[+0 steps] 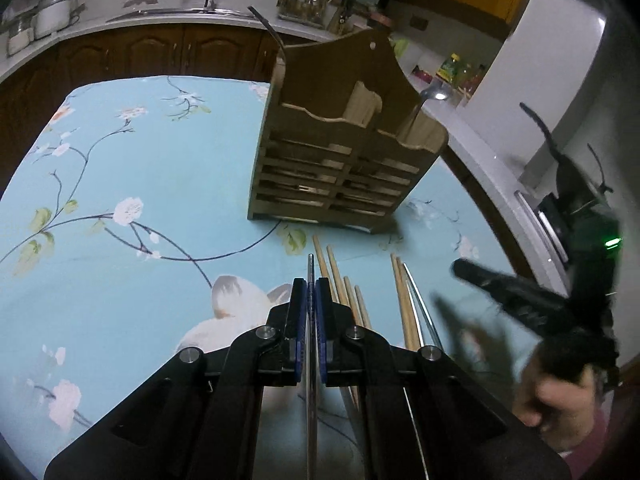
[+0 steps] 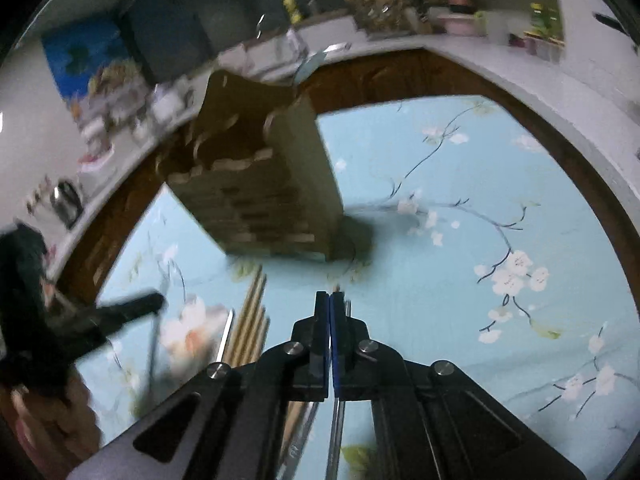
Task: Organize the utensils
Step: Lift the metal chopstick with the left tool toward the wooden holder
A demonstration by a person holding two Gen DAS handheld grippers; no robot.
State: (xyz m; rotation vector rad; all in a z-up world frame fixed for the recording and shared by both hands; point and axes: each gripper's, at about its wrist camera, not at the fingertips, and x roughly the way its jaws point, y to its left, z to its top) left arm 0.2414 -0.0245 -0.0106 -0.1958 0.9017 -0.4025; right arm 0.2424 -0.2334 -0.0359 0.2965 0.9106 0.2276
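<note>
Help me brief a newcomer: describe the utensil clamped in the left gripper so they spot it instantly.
On the blue floral tablecloth, in front of the wooden utensil caddy, lie wooden chopsticks. The left gripper is shut on a metal chopstick: thin, silvery, unlike its tan neighbours.

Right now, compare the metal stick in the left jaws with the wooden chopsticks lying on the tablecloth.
The thin silver metal stick is shiny grey; the pale wooden chopsticks are matt tan. The metal stick is clamped between the shut left jaws; the wooden chopsticks lie loose on the blue floral tablecloth. It is single; they are several. Both are long and slim.
</note>
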